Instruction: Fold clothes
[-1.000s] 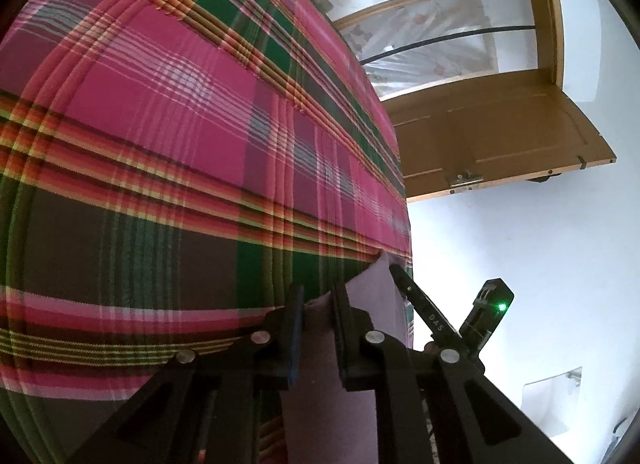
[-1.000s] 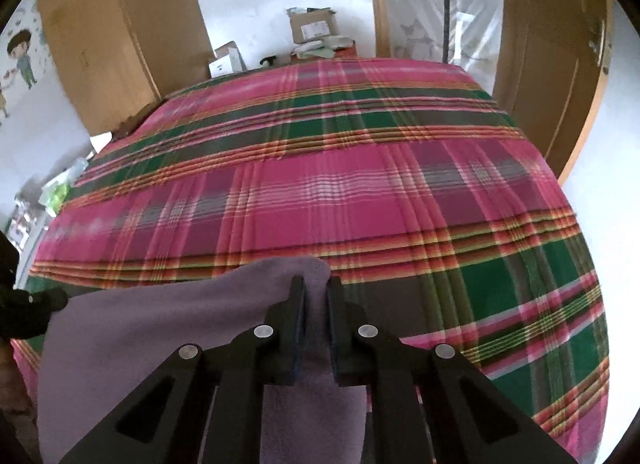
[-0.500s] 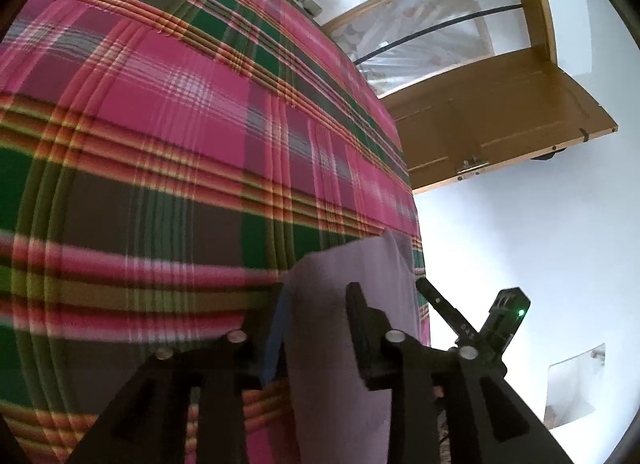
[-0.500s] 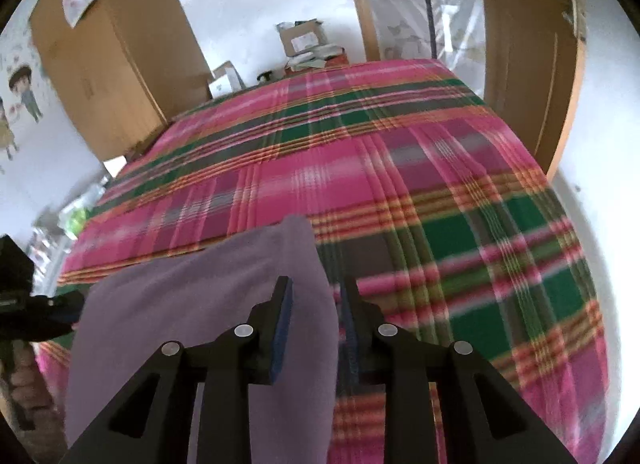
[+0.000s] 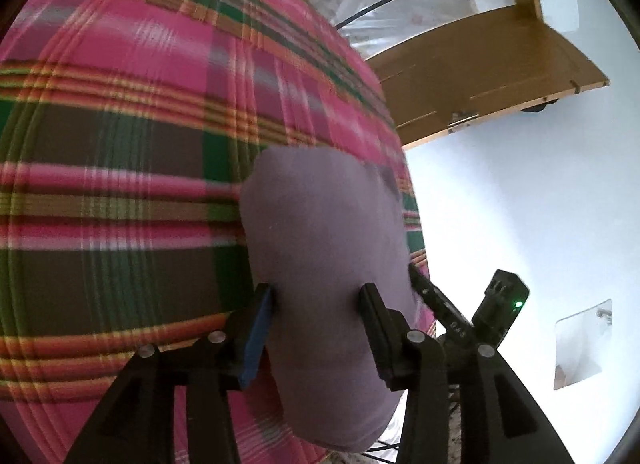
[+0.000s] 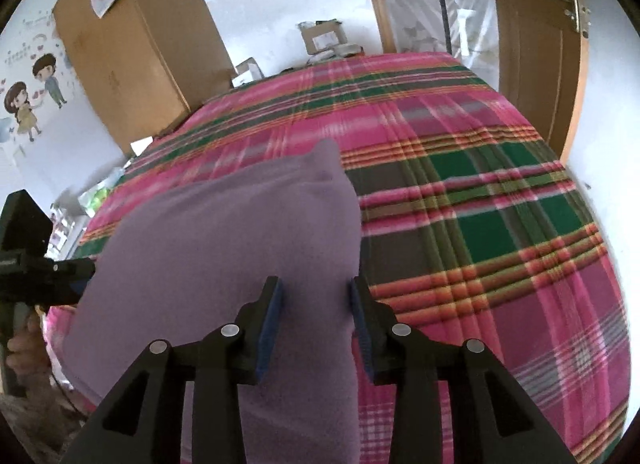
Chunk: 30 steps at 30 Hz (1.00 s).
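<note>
Left wrist view first: the left tool (image 5: pixel 318 298) has its jaws spread wide and opening, with the purple garment (image 5: pixel 328 248) lying between them but neither pad pressing on it. The cloth sits in the lower middle of the frame, near the right-hand edge of the bed, on the pink, green and brown plaid bedspread (image 5: pixel 120 136) that fills the left half. It looks like a soft folded bundle, rounded at the top. Just right of it, lower right, the black body of the right tool (image 5: pixel 476 312) pokes in with a little green light on. Upper right there's a wooden door (image 5: pixel 480 64) standing open against a white wall.

Right wrist view: the right tool (image 6: pixel 316 294) is partly spread, jaws opening too, blue pads on either side of the purple garment's (image 6: pixel 224 248) right edge, no pinch that I can see. The cloth takes up the lower left and centre here, lying flat-ish on the plaid bedspread (image 6: pixel 480 204), with one corner sticking up toward the middle of the frame. Far left edge, the left tool (image 6: pixel 44 268) shows up dark, with a hand (image 6: pixel 24 348) gripping its handle below. Upper left there's a big cardboard box (image 6: pixel 132 44), plus cartoon wall stickers (image 6: pixel 32 92) at the left edge.
</note>
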### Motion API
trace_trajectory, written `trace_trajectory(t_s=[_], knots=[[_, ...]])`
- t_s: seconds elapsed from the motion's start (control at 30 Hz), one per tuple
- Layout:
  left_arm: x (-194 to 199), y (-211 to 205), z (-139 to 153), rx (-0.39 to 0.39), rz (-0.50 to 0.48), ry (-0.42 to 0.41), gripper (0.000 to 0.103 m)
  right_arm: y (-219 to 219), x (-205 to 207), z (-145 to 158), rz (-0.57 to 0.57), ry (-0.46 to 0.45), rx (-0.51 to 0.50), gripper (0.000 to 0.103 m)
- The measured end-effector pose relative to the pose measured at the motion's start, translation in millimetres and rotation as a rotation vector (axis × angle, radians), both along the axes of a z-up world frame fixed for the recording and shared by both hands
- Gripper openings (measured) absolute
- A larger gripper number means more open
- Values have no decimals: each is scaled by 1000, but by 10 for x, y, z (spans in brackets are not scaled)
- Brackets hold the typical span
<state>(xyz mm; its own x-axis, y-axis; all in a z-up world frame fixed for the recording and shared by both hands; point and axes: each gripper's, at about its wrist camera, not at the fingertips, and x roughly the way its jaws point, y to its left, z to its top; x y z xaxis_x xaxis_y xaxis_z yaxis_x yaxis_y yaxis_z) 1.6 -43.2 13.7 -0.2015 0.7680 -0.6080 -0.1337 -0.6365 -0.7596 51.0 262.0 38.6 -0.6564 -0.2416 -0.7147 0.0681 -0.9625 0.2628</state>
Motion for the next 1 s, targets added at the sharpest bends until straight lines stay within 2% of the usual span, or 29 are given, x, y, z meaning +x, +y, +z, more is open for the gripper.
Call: trace_trajectory(t_s=[0.2, 0.27, 0.3, 0.33, 0.43, 0.63, 0.83, 1.0], knots=[[-6, -80, -4, 19, 1, -14, 47, 179, 54, 29, -7, 7, -72, 37], [-9, -91, -21, 20, -4, -16, 47, 270, 31, 17, -10, -10, -116, 48], [-10, -97, -29, 21, -7, -17, 47, 338, 20, -8, -13, -28, -155, 58], [-16, -96, -40, 25, -9, -22, 48, 398, 8, -33, -15, -46, -194, 60], [-41, -103, -70, 49, -21, -40, 48, 468, -40, -101, 13, -91, -277, 62], [-110, -174, -159, 115, -42, -92, 50, 408, -170, -131, 121, -141, -290, 63], [-186, -244, -239, 157, -69, -132, 52, 467, -407, -215, 246, -204, -433, 63], [-244, -251, -233, 161, -106, -139, 52, 421, -543, -222, 307, -256, -460, 63]])
